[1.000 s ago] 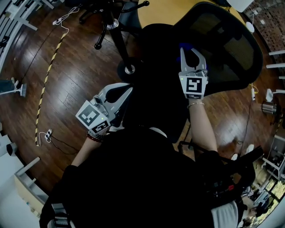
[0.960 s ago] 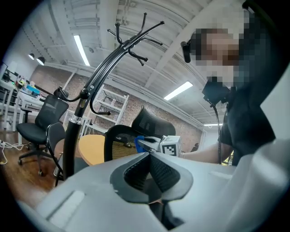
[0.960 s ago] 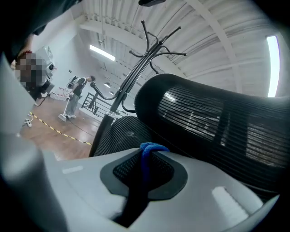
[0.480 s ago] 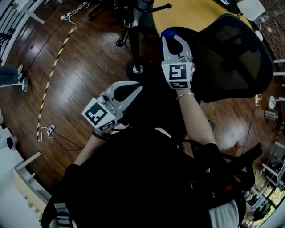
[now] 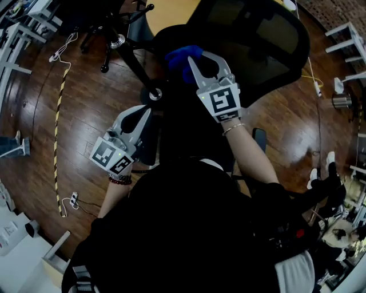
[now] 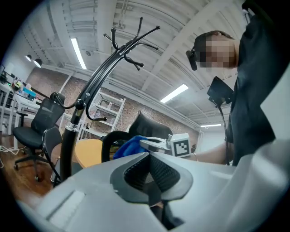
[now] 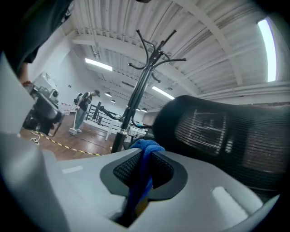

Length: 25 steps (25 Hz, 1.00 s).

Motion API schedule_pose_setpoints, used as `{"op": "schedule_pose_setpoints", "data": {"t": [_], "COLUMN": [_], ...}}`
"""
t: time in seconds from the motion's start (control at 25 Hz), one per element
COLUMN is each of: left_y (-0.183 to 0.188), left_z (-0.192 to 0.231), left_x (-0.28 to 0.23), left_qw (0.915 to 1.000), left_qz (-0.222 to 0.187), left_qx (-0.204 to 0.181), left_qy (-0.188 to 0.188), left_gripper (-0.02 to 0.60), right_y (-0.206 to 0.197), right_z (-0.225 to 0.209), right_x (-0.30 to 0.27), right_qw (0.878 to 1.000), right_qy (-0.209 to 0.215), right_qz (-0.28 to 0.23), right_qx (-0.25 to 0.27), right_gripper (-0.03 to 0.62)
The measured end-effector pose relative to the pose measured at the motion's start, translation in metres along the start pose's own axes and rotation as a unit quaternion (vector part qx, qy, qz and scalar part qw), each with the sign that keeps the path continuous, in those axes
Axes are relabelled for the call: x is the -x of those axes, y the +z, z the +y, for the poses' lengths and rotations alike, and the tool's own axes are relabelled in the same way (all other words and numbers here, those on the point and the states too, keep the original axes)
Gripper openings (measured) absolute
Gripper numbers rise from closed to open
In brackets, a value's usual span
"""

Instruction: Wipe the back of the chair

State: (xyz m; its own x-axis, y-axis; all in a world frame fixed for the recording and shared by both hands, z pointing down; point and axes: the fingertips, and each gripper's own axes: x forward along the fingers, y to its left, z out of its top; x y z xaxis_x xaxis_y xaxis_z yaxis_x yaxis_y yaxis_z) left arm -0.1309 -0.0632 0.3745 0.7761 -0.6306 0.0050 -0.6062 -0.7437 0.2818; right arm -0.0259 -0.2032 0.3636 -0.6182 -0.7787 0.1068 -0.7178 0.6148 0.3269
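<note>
The black mesh chair back (image 5: pixel 257 40) fills the top right of the head view. My right gripper (image 5: pixel 198 58) is shut on a bunched blue cloth (image 5: pixel 182 60), which sits by the back's left edge. In the right gripper view the cloth (image 7: pixel 146 146) sticks out between the pads, with the curved mesh back (image 7: pixel 217 131) just to its right. Whether cloth and chair touch is unclear. My left gripper (image 5: pixel 146 114) hangs lower left, shut and holding nothing. Its own view looks past its jaws (image 6: pixel 149 170) at the cloth (image 6: pixel 129 146).
A black coat stand (image 5: pixel 131 51) rises just left of the chair, and a yellow round table (image 5: pixel 171 11) lies behind. Yellow-black tape (image 5: pixel 57 114) and cables run over the wooden floor. Another office chair (image 6: pixel 36 127) stands further off. People (image 7: pixel 84 108) stand in the distance.
My right gripper has carried the blue cloth leftward from over the mesh back to its left edge. The left gripper has stayed low and shut, shifting only slightly.
</note>
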Motion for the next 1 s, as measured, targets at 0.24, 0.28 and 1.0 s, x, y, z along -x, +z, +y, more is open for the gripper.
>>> {"op": "schedule_pose_setpoints", "data": {"t": [0.24,0.28,1.0], "left_y": [-0.014,-0.016,-0.001], "left_z": [-0.037,-0.046,-0.023], "left_x": [-0.069,-0.081,-0.060], "left_qw": [0.9989,0.9985,0.9933], "left_qz": [-0.004,-0.003,-0.040], "left_qx": [0.010,0.012,0.035], "left_qy": [-0.045,-0.053,0.103], "left_gripper": [0.005,0.005,0.005], "right_y": [-0.109,-0.125,-0.202], "right_z": [-0.122,-0.142,-0.258], "right_x": [0.154,0.178,0.242], "right_qw": [0.980,0.974,0.959], "right_qy": [-0.156,-0.178,-0.246], "right_qz": [0.100,0.113,0.134], "right_qx": [-0.072,-0.078,-0.033], "right_gripper": [0.035,0.035,0.035]}}
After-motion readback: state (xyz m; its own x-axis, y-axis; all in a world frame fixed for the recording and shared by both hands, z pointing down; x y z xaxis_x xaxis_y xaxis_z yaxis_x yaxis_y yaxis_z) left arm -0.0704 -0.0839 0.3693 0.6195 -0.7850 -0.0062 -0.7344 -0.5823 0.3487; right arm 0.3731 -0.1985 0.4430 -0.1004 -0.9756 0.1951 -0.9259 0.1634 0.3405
